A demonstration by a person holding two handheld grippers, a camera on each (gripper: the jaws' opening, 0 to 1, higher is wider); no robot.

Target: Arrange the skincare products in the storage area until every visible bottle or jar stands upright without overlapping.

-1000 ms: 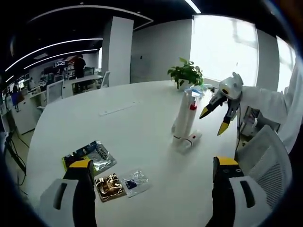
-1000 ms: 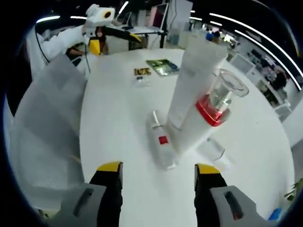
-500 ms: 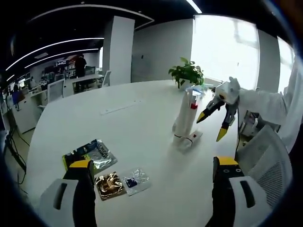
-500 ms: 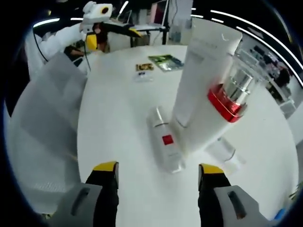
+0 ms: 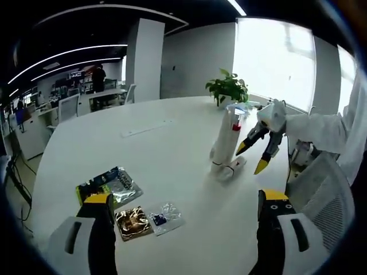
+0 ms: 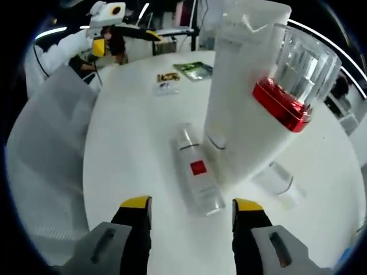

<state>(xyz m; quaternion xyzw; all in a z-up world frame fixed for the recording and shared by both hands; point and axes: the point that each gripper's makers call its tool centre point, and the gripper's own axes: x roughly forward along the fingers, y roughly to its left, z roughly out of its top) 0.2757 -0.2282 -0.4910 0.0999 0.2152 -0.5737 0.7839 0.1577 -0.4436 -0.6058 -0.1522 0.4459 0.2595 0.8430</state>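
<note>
On table (image 6: 126, 172): flat bottle (image 6: 196, 172) lies beside 2 upright containers (image 6: 252, 109); packets (image 5: 123, 203) well apart.

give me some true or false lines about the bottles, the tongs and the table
1. A small bottle with a red label lies flat on the table. True.
2. The right tongs are clamped on that bottle. False: they are open and hold nothing.
3. The tall white bottle has a red band under a clear cap. True.
4. The left tongs are shut. False: open, empty.
5. Foil packets lie near the left tongs. True.
</note>
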